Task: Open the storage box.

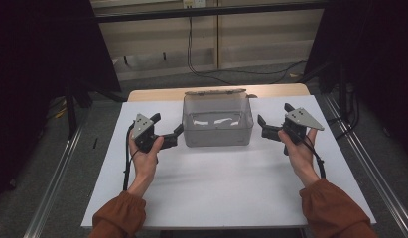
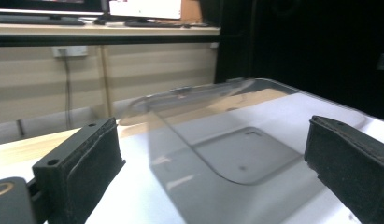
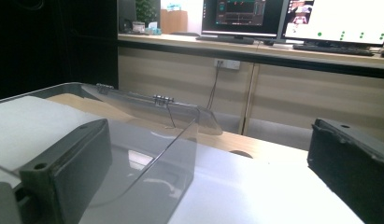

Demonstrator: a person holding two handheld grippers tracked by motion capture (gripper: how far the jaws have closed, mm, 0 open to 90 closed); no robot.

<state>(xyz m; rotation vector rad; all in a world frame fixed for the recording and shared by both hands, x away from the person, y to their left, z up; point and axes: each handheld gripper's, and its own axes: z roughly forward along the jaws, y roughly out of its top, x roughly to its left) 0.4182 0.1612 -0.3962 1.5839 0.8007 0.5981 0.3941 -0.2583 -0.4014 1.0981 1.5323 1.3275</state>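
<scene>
One clear plastic box [image 1: 218,121] sits between two claws, left gripper [image 1: 167,135] and right gripper [image 1: 272,119], both spread open, empty, just beside its walls. Gripper views add two monitors [image 3: 292,18] behind; high view shows both hands.

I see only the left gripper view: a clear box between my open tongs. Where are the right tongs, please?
Observer: In the high view, the right tongs are open at the right side of the box, apart from it.
Operator: Is the lid open?
Observer: Yes. The lid leans back behind the box, and the right gripper view shows its hinge.
Operator: Do the left tongs touch the box?
Observer: From above, one jaw of the left tongs is very near the left wall. I cannot tell whether it touches.
</scene>
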